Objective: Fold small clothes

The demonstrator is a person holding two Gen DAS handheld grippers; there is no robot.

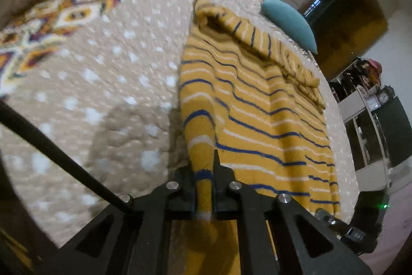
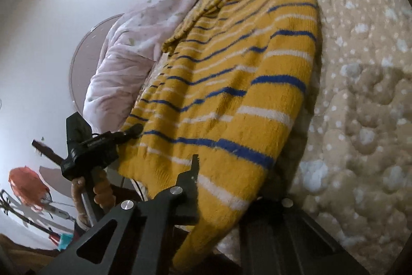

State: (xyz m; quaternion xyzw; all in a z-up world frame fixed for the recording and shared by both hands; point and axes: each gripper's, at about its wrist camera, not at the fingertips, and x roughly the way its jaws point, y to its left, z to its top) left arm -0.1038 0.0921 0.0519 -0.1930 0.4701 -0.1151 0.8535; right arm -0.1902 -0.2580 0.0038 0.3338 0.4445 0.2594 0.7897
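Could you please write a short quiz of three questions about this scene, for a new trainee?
1. True or false: the left gripper is shut on the striped sweater.
2. Which colours are the sweater's stripes? A) red and green B) blue and white C) black and pink
3. What lies under the sweater?

Key:
1. True; a fold of the knit is pinched between its fingers.
2. B, on a yellow ground.
3. A beige bedspread with white dots; the right gripper also clamps the sweater's edge.

No legible text, label, brand, number or sign was found; faint marks on the black device (image 2: 90,146) could not be read.
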